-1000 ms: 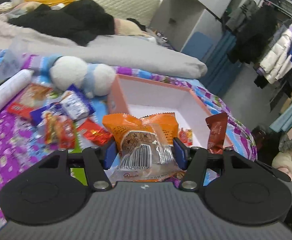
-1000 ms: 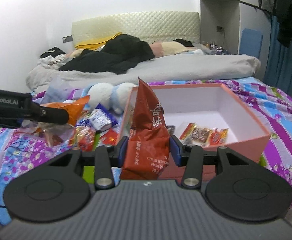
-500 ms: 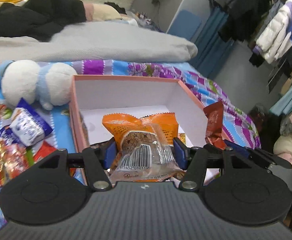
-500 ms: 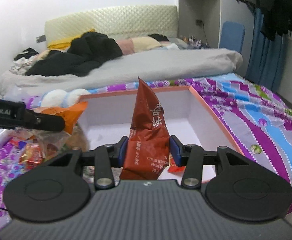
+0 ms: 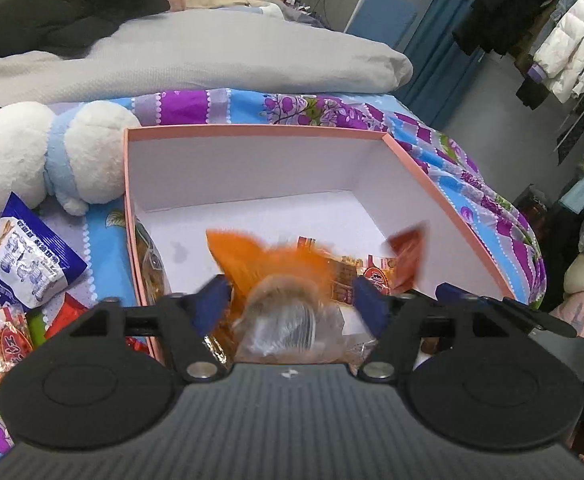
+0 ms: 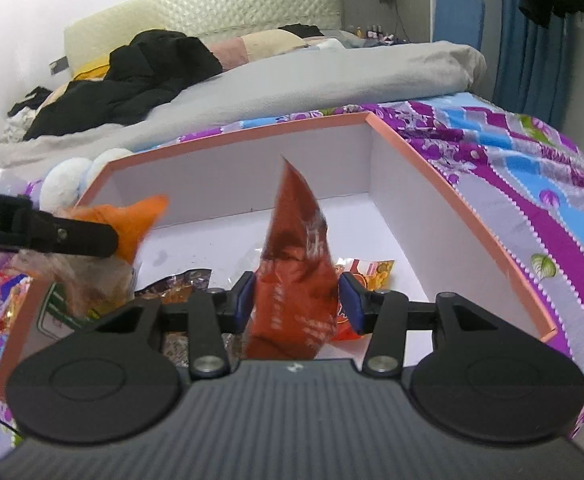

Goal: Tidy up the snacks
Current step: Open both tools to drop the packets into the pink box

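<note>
A pink box with a white inside lies open on the patterned bedspread, and both grippers hang over its near part. My left gripper is opening. The orange snack pack is blurred between its jaws, and the pads stand clear of it. My right gripper holds a dark red snack pack upright over the box, and its jaws are starting to open. The pads still touch the pack, which looks slightly blurred. In the right wrist view the orange pack shows at the left.
Several snack packs lie on the box floor. Left of the box are a white and blue plush toy, a blue and white pack and red packs. A grey blanket lies behind, and hanging clothes are at the right.
Both grippers moved forward and down over the box. The left jaws widened and the orange pack slipped loose, now blurred. The red pack stays between the right jaws.
</note>
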Tool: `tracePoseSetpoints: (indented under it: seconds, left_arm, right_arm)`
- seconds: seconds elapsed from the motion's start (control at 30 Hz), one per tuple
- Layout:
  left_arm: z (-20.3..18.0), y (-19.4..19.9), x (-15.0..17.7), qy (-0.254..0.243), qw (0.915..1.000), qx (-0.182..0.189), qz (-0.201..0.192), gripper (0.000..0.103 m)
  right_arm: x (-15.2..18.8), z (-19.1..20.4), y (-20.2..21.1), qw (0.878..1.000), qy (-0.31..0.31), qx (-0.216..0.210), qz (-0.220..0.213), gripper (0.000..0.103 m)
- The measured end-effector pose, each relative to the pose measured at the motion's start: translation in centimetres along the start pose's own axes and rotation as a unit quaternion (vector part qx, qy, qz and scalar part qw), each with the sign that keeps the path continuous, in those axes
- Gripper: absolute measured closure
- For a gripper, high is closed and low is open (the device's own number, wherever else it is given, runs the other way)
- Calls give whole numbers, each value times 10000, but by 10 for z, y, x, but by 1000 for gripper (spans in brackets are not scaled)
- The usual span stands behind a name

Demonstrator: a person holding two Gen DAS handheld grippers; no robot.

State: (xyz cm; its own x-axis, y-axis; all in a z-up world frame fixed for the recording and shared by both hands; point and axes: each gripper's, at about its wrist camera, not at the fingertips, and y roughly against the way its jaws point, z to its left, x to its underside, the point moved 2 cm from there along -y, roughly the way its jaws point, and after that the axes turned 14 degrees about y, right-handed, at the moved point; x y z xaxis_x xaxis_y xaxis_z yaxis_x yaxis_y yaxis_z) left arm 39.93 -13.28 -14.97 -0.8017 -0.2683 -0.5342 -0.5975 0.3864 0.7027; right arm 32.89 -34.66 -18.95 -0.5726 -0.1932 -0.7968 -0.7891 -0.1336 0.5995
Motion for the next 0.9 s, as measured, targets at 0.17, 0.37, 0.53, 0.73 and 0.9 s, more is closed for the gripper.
tracePoseSetpoints:
  seconds: [0.17, 0.37, 0.53, 0.73, 0.9]
  left_arm:
    - [-3, 19, 2, -46, 9998, 1, -201, 22]
    - [-7, 70, 15, -126, 9987, 62, -485, 22]
    - [-5, 116, 33, -173, 9972, 56, -723, 22]
    - [9, 162, 61, -125, 9959, -8, -896, 22]
    - [22, 195, 80, -66, 9948, -41, -1016, 22]
  right_arm:
    - [-1, 3, 9, 10000, -14, -4, -62, 37]
    - [-3, 16, 39, 9995, 81, -107, -291, 37]
    - [0, 29, 69, 9986, 100, -195, -475, 37]
    - [10, 50, 105, 9970, 109, -339, -694, 37]
    - [18, 67, 128, 9955, 126, -473, -808, 37]
